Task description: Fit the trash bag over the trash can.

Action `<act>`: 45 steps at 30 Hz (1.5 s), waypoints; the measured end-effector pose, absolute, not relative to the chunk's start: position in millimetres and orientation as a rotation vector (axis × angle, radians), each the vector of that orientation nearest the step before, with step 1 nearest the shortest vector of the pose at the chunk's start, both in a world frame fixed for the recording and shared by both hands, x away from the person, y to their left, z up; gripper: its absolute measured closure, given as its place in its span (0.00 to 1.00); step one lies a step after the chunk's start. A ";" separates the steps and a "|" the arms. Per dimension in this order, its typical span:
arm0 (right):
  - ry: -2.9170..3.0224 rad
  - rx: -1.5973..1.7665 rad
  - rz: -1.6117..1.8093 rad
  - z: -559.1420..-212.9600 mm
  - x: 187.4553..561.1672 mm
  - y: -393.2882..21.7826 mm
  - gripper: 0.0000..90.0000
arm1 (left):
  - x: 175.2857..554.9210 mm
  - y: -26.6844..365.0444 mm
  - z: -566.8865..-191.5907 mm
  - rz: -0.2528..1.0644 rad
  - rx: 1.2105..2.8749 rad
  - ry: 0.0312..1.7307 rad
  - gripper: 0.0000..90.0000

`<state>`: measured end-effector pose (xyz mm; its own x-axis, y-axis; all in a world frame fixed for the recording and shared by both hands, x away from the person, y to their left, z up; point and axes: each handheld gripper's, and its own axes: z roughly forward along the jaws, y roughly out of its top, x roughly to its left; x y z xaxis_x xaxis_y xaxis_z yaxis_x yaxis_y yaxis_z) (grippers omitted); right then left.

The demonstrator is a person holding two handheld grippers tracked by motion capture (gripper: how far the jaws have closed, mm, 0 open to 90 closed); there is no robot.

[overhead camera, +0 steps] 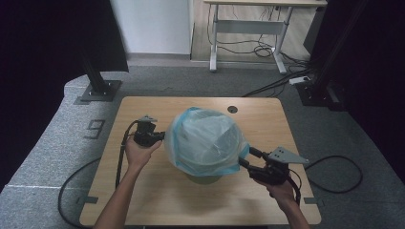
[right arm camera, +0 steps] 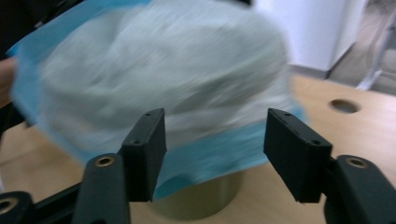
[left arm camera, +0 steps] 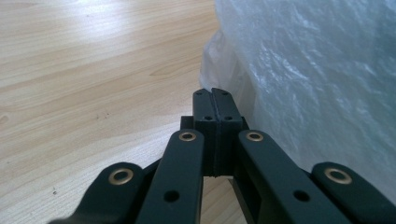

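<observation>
A lab-like recording room: wooden table (overhead camera: 157, 200) on grey carpet (overhead camera: 47, 143), black curtains (overhead camera: 43, 47), loose floor cables (overhead camera: 267, 47).

A light wooden table (overhead camera: 143, 200) stands on grey carpet (overhead camera: 43, 157). Behind it are a white wall (overhead camera: 153, 24), a white-legged desk (overhead camera: 248, 28), tangled floor cables (overhead camera: 267, 47) and dark curtains (overhead camera: 43, 47).
</observation>
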<state>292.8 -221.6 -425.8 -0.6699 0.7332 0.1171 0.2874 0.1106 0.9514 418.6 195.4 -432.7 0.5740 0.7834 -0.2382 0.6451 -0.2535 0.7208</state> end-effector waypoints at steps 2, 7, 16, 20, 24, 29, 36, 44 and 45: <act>2.055 0.978 1.579 -431.1 289.9 -214.9 0.38 | 418.8 195.2 -433.5 0.211 1.982 1.145 1.00; 2.099 0.925 1.593 -443.9 293.4 -198.9 0.38 | 418.4 194.2 -436.3 0.207 1.996 1.142 1.00; 2.086 0.840 1.502 -450.5 286.8 -184.1 0.99 | 418.3 197.9 -440.6 0.203 2.006 1.151 1.00; 2.132 0.813 1.459 -460.8 284.8 -181.2 0.99 | 418.8 195.3 -442.0 0.202 2.019 1.154 1.00; 2.172 0.863 1.447 -477.8 291.7 -183.8 0.99 | 422.1 189.0 -449.4 0.218 2.069 1.161 1.00; 2.228 0.915 1.441 -499.8 296.7 -184.8 0.99 | 426.1 176.3 -464.3 0.199 2.114 1.154 1.00; 2.279 1.012 1.361 -525.3 301.9 -190.8 0.99 | 427.2 175.2 -478.7 0.140 2.092 1.171 1.00; 2.279 1.062 1.362 -532.3 305.5 -196.5 0.99 | 426.4 175.3 -486.5 0.100 2.092 1.174 1.00; 2.278 1.061 1.362 -532.4 305.2 -196.2 0.98 | 426.2 175.7 -486.6 0.099 2.092 1.174 1.00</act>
<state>305.2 -196.2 -532.4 -0.6899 0.7132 0.1243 0.4468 0.2844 0.8482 426.2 175.7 -486.6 0.5816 0.7682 -0.2677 0.7127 -0.3226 0.6229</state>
